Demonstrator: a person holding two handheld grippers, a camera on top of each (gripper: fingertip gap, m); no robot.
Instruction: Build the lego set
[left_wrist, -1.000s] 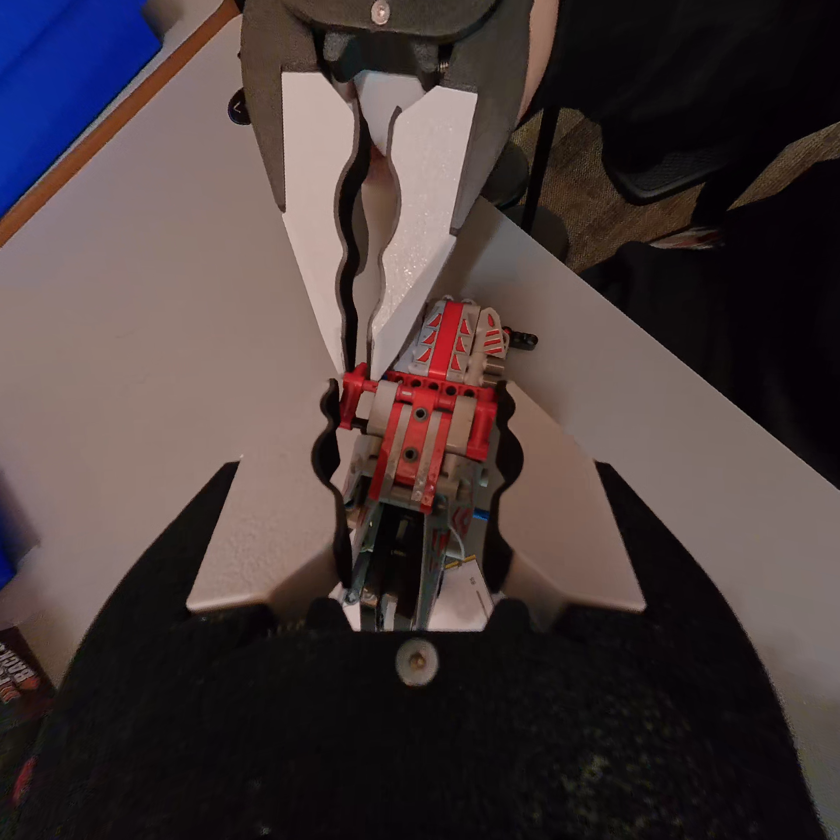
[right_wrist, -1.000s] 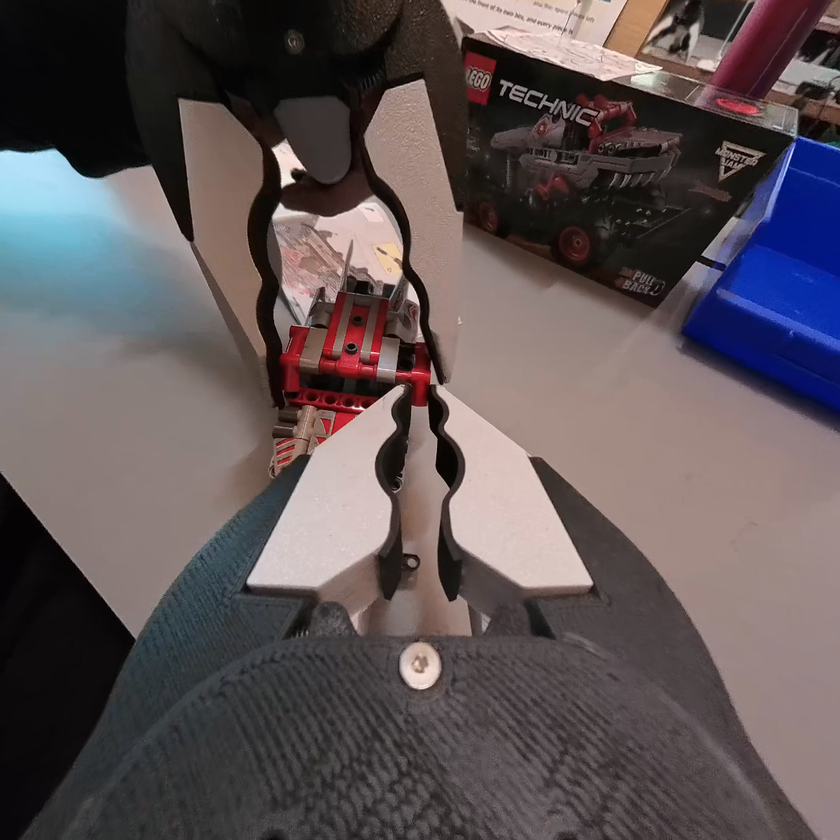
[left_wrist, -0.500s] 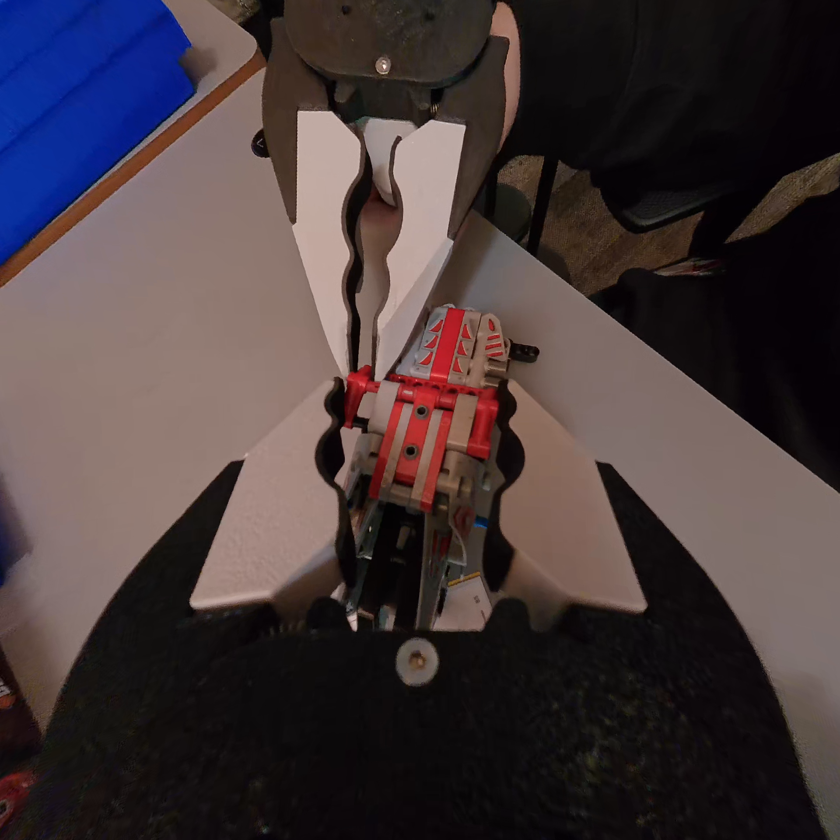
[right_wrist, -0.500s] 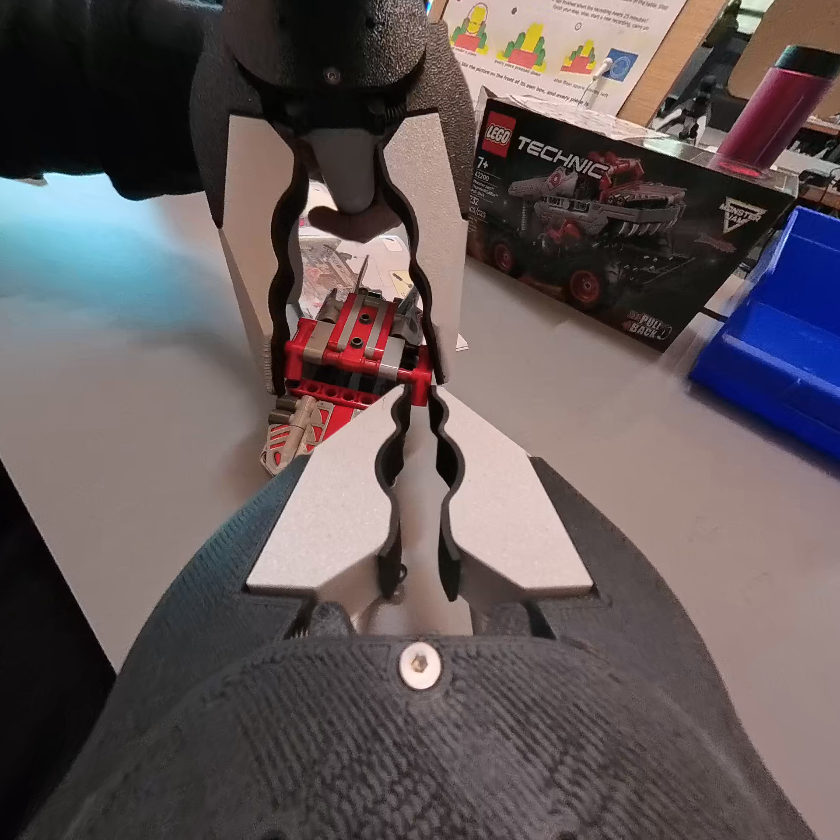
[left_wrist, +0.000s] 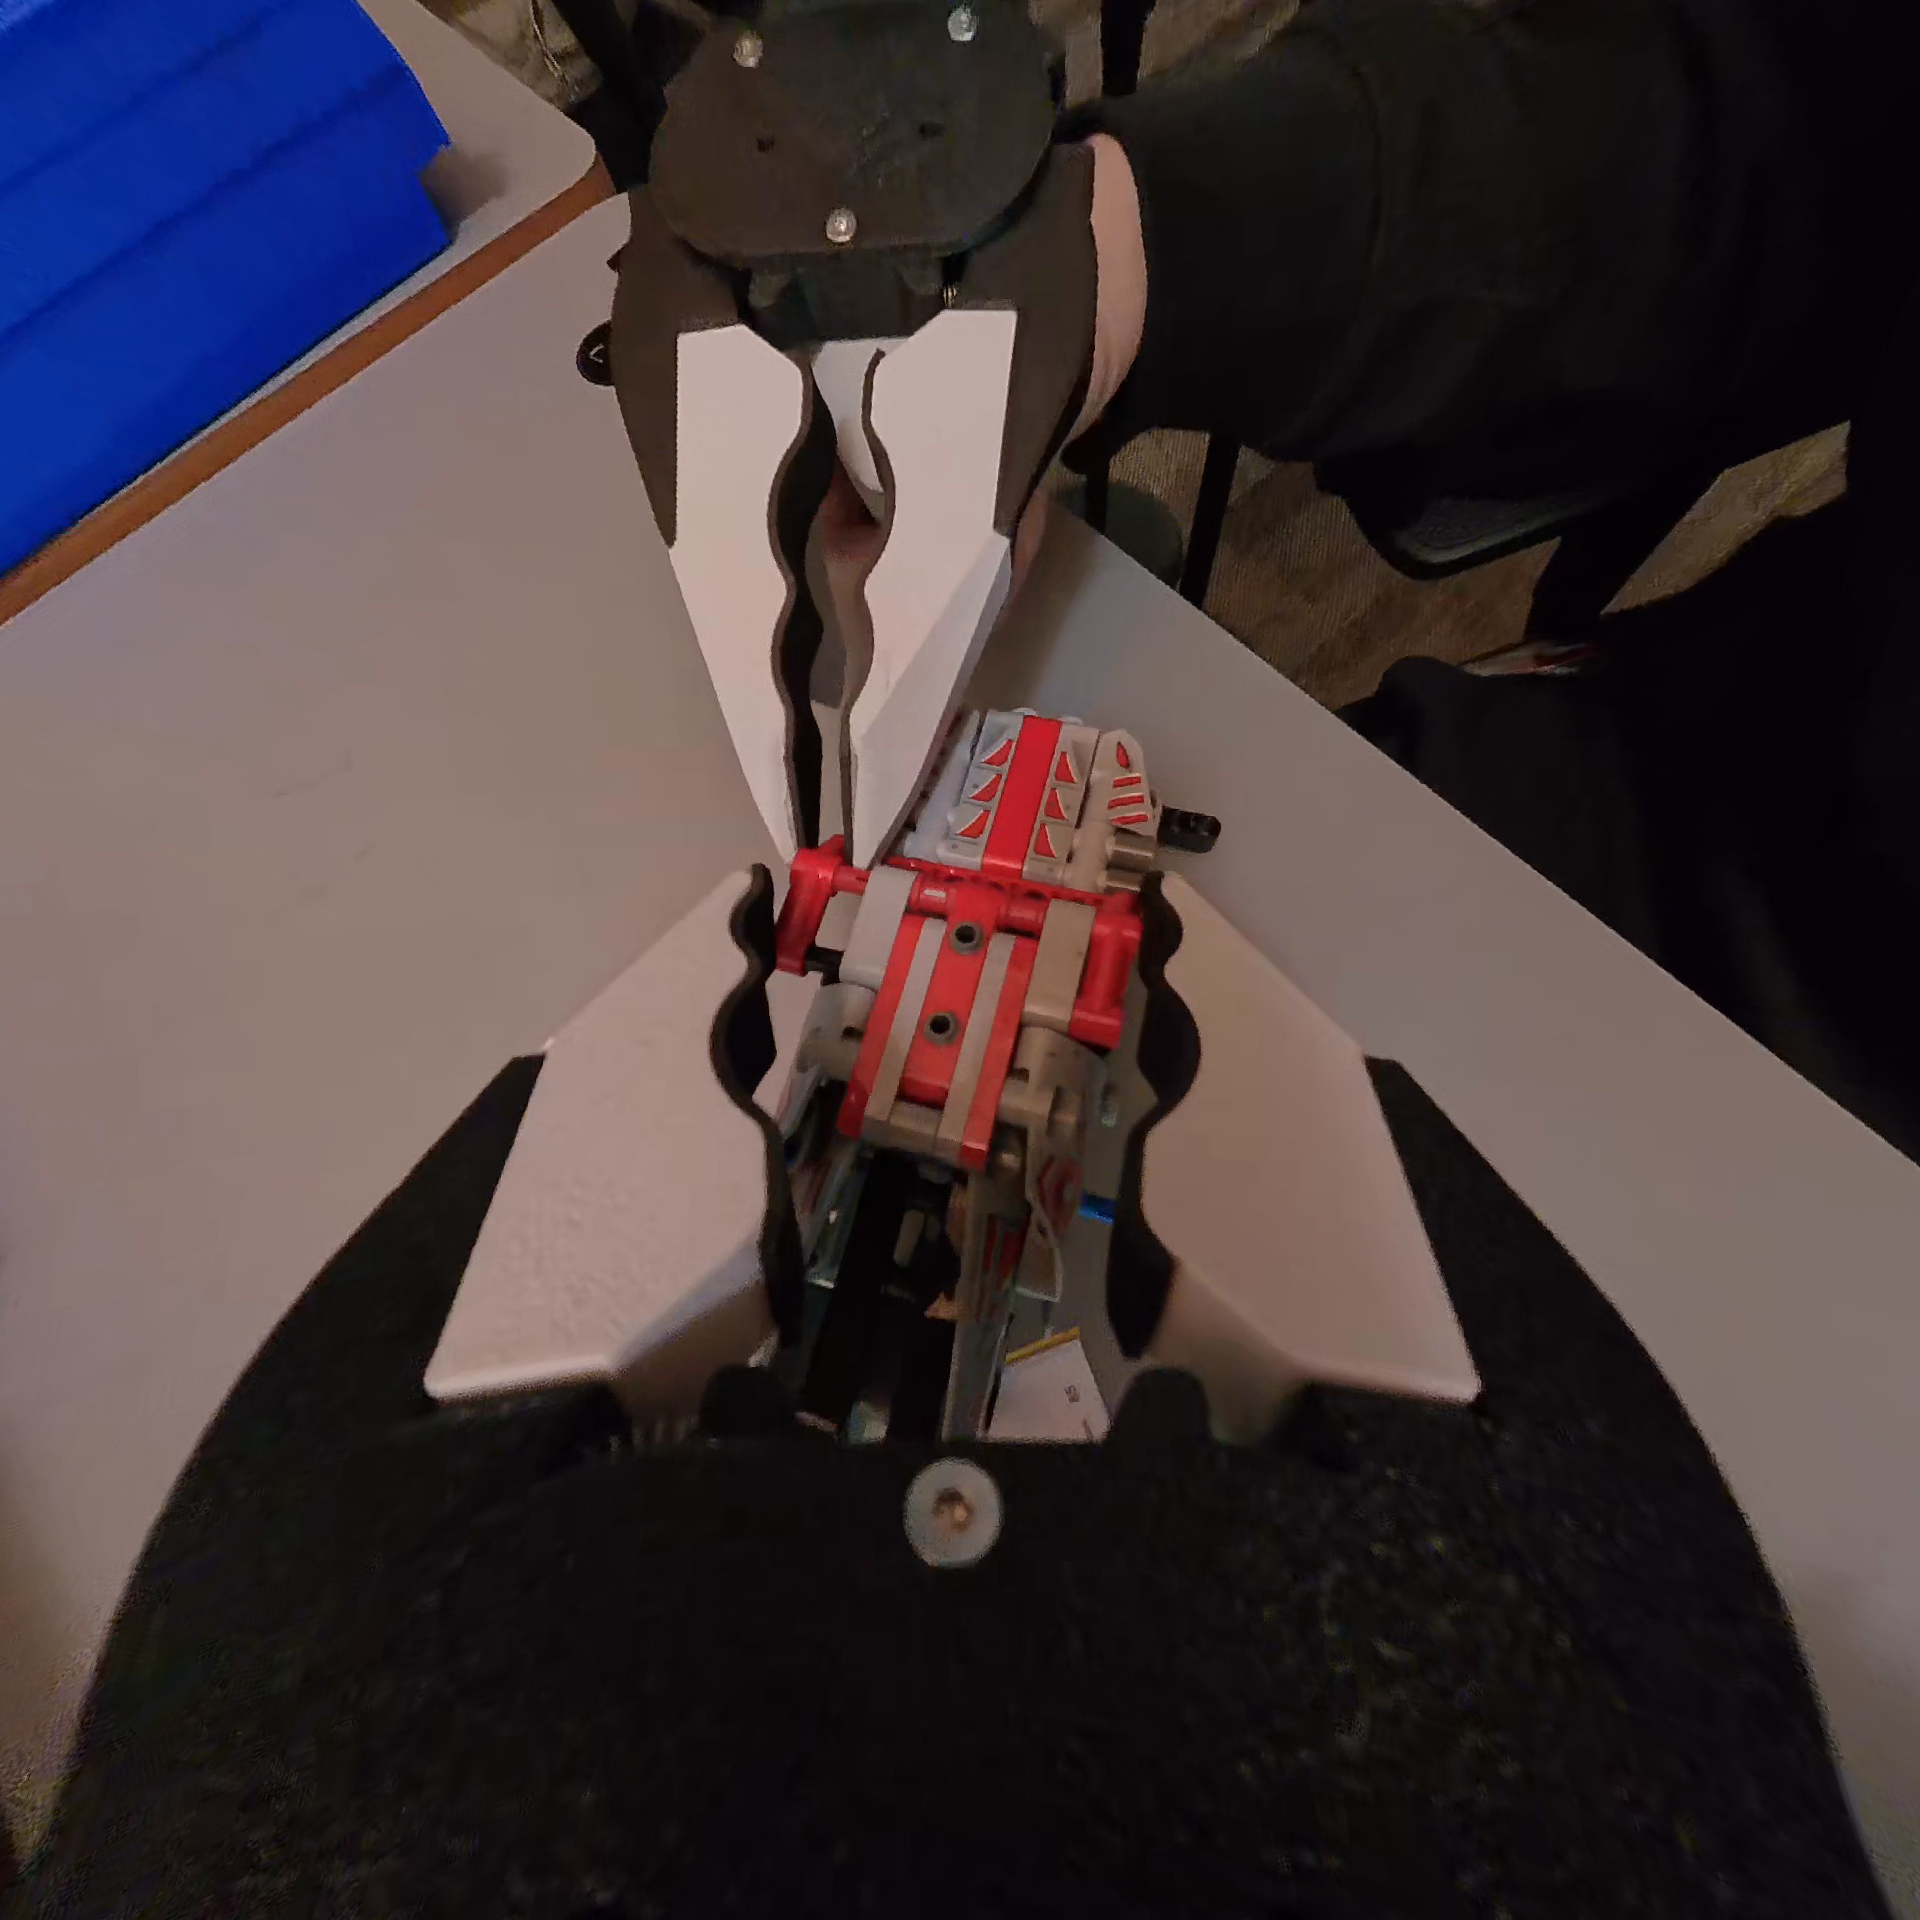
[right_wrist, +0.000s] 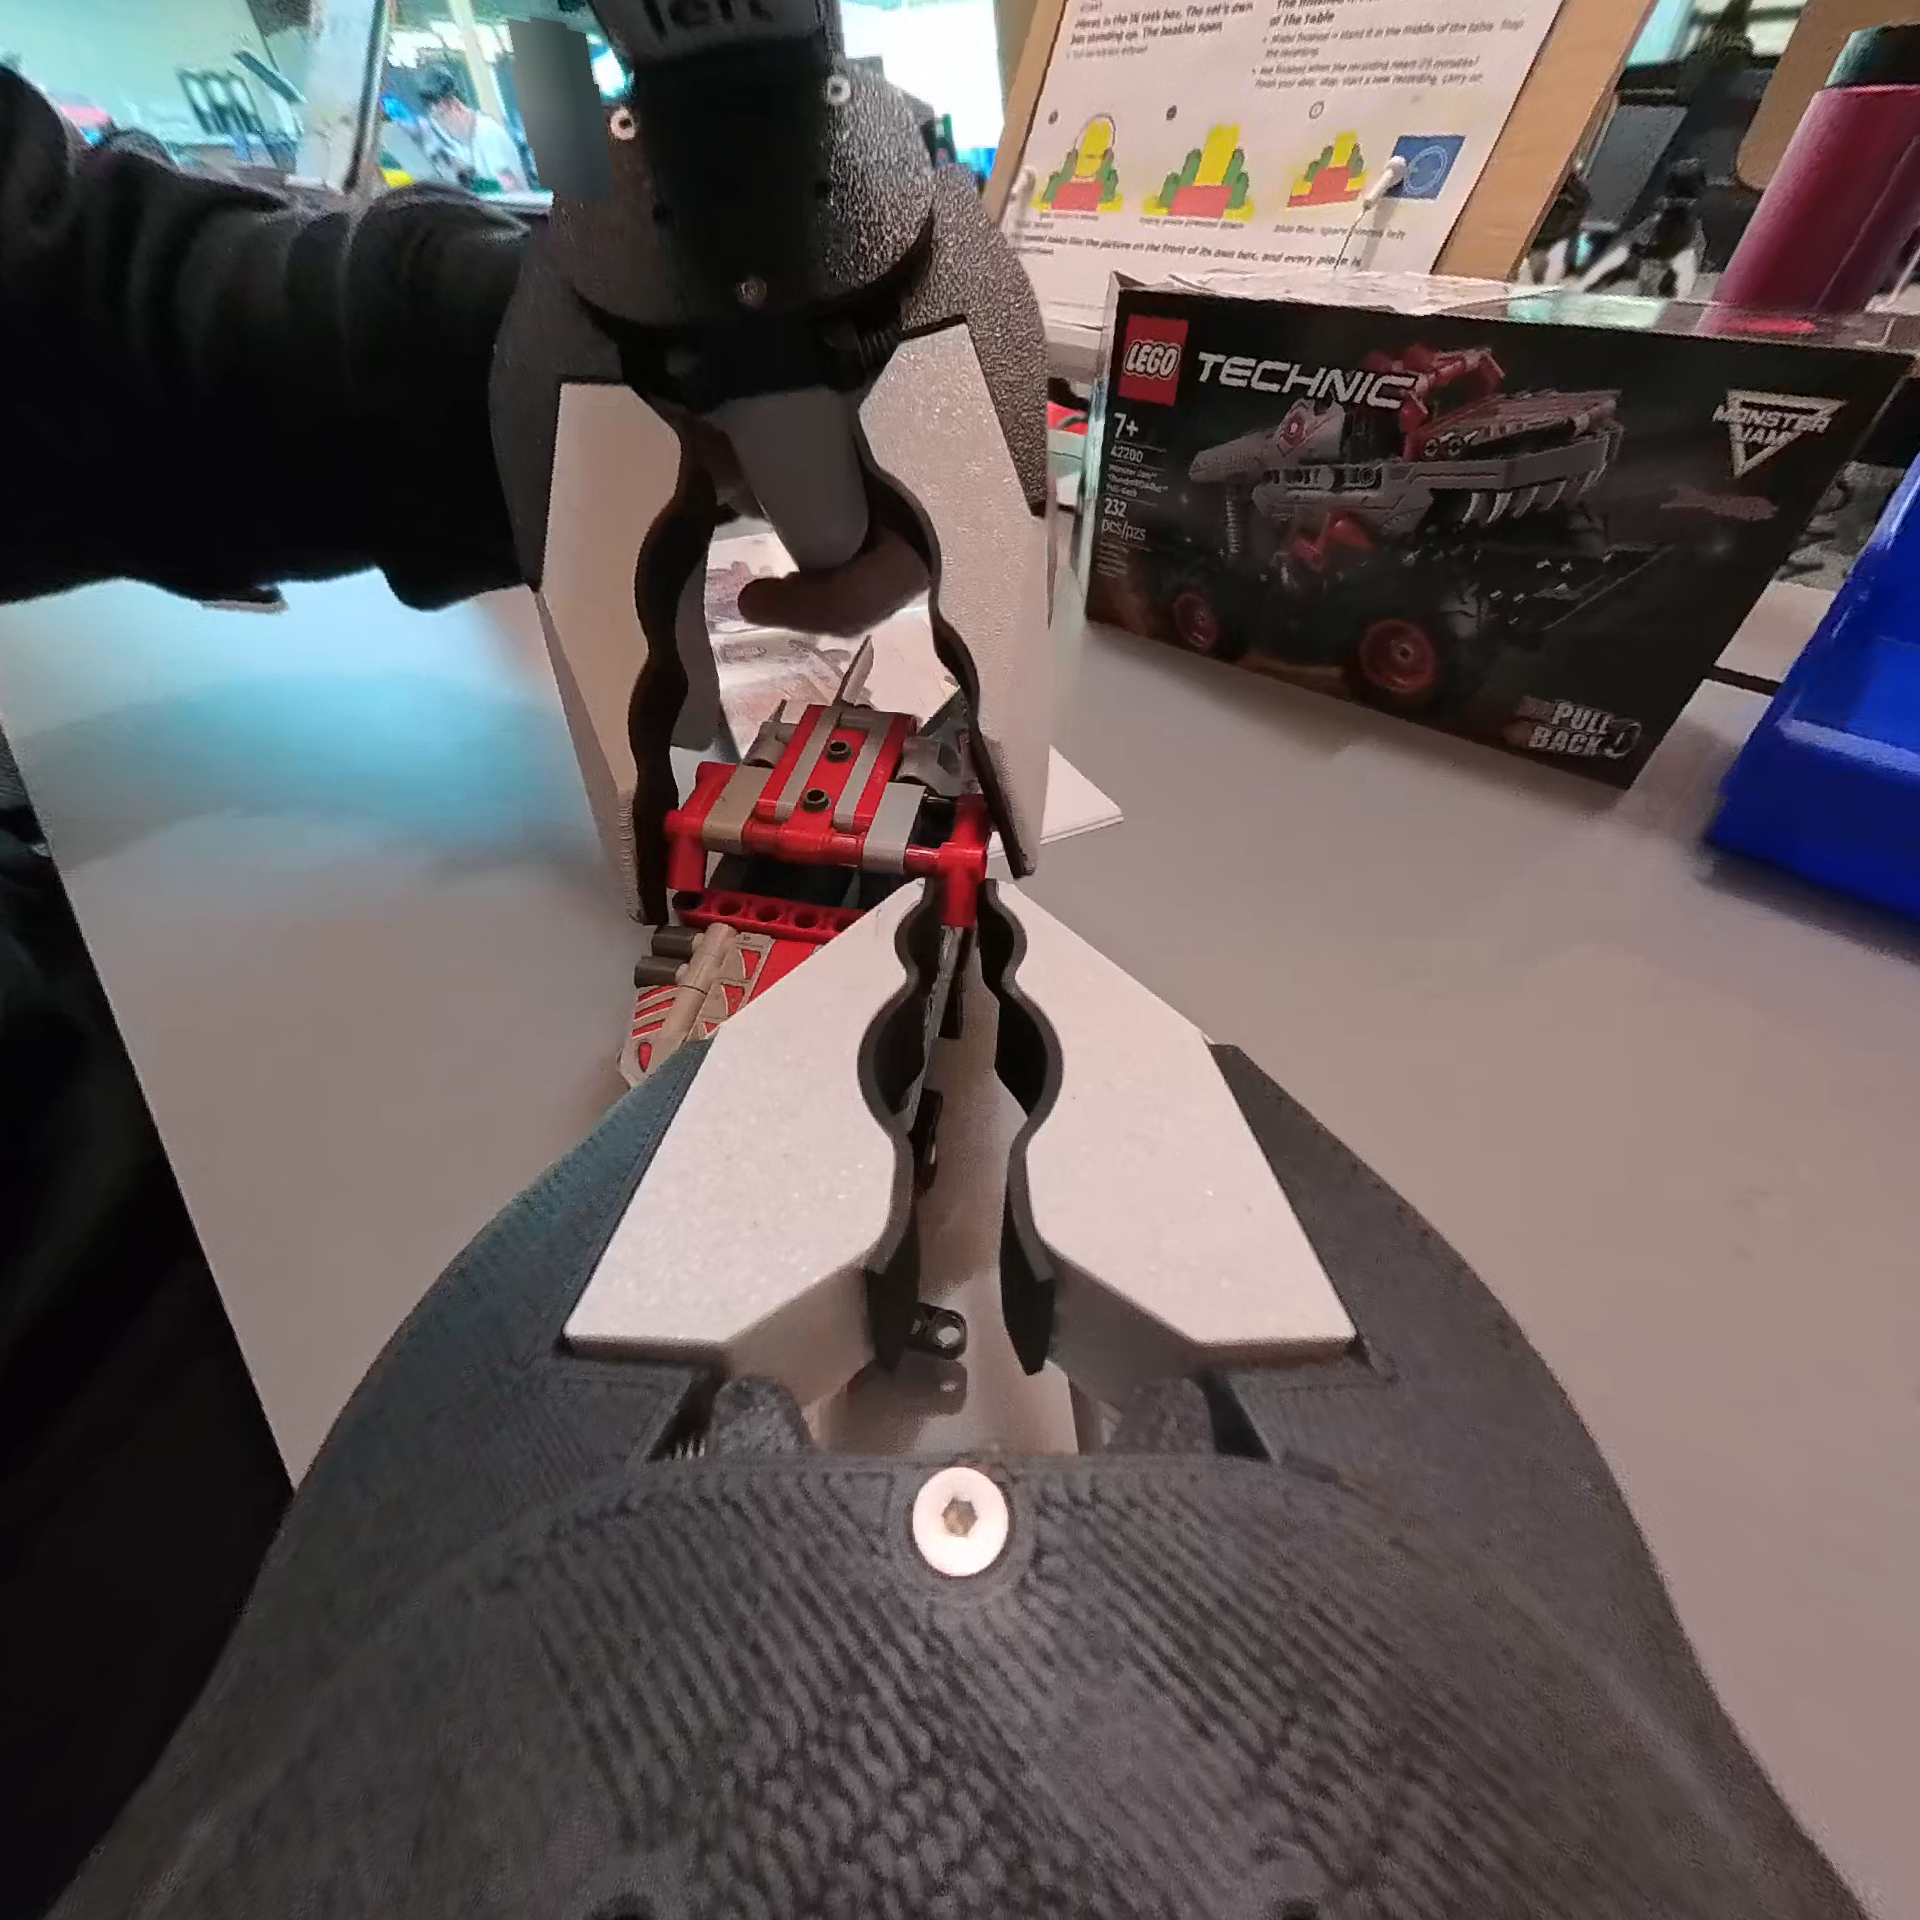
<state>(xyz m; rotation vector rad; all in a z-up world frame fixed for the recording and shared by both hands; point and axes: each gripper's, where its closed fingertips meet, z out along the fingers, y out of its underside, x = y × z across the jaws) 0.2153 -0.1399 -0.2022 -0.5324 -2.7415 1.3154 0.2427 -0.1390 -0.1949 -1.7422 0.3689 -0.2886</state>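
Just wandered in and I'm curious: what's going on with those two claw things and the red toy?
A person is building a Lego model on a grey table with a hand-held gripper in each hand. The left gripper clamps the model's red and grey body from both sides. The right gripper, coming from the opposite end, is pinched on a red piece at the model's corner. The set's box stands behind, a blue bin beside it.
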